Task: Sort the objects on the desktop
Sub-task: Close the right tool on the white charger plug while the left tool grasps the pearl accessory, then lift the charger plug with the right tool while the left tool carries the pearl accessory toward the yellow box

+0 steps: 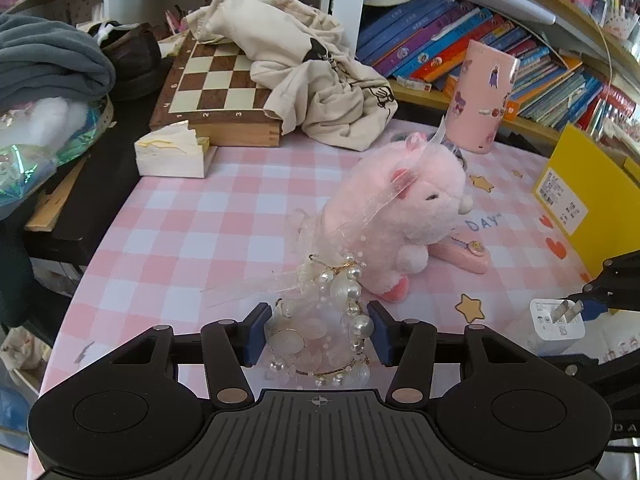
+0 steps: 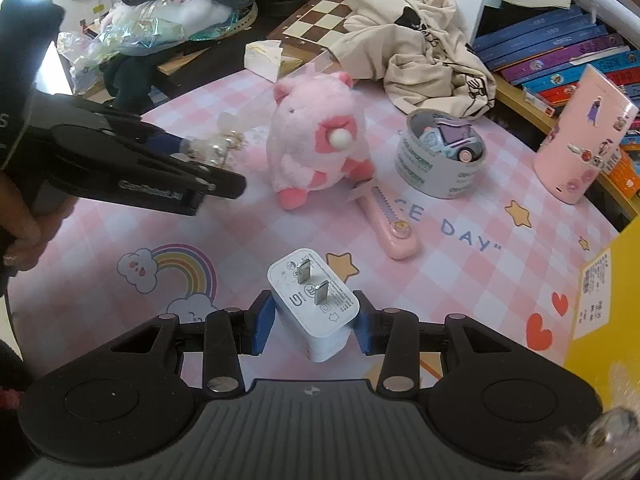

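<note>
My left gripper is shut on a pearl and shell hair ornament with gauze ribbon, just in front of a pink plush toy. In the right wrist view the left gripper shows at the left holding the ornament beside the plush. My right gripper is shut on a white plug charger, prongs up, above the pink checked mat. The charger also shows in the left wrist view.
A pink utility knife lies by the plush. A tape roll holding small items, a pink stickered cylinder, a yellow box, a chessboard with a cream cloth bag, a white box and shelved books ring the mat.
</note>
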Motion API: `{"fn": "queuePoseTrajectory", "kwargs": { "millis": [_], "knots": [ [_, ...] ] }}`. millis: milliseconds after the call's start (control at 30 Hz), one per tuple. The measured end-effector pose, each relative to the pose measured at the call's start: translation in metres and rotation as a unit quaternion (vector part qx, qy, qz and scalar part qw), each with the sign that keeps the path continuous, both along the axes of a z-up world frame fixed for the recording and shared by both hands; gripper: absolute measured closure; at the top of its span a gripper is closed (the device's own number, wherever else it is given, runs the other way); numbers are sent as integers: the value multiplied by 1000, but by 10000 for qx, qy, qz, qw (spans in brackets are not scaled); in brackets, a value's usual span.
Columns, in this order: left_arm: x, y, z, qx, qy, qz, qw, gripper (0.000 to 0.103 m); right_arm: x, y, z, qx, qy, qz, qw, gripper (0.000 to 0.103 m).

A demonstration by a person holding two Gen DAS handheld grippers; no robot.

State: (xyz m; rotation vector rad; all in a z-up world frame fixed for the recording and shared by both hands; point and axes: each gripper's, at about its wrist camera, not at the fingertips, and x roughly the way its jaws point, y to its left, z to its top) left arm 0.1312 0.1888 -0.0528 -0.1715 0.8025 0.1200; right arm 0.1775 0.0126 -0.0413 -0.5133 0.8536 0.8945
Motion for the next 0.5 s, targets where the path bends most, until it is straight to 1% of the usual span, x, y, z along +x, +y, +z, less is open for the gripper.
{"fn": "queuePoseTrajectory", "kwargs": {
  "millis": [367, 500],
  "knots": [
    [-24, -18, 22, 66, -230, -190, 9995, 53, -15, -22, 10, 84, 71, -296, 9995, 64],
    [-31, -27, 29, 113, -295, -333, 9989, 53, -20, -31, 14, 167, 71, -420, 9990, 64]
  ]
}}
